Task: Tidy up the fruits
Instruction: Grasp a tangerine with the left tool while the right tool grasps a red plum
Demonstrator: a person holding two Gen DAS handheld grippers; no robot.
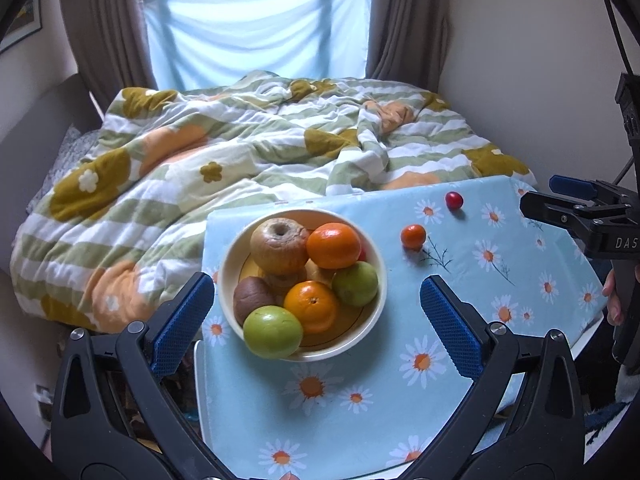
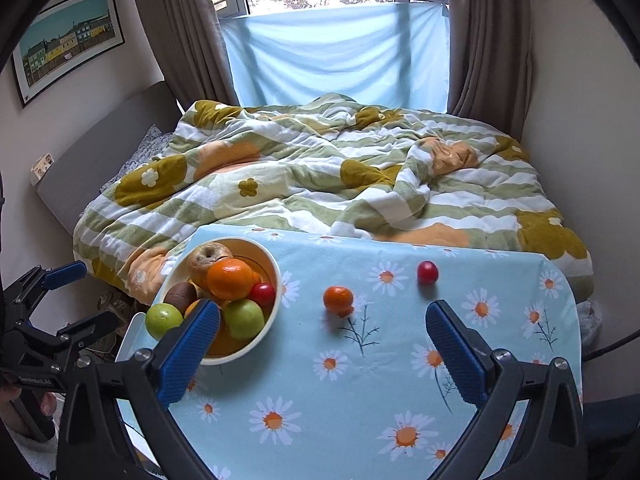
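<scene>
A cream bowl [image 1: 232, 264] [image 2: 276, 280] on the daisy-print table holds several fruits: green apples, oranges, a brownish apple, a brown fruit. A small orange [image 1: 413, 236] [image 2: 338, 299] and a small red fruit [image 1: 454, 201] [image 2: 427, 272] lie loose on the cloth to the bowl's right. My left gripper [image 1: 316, 316] is open and empty, its fingers either side of the bowl's near half. My right gripper [image 2: 324, 348] is open and empty, just short of the small orange. It also shows at the right edge of the left wrist view [image 1: 568, 204].
The small table [image 2: 360, 400] has a light blue daisy cloth and stands against a bed with a rumpled flowered quilt [image 2: 320, 176]. Walls close in on both sides. The table's left edge lies just beside the bowl.
</scene>
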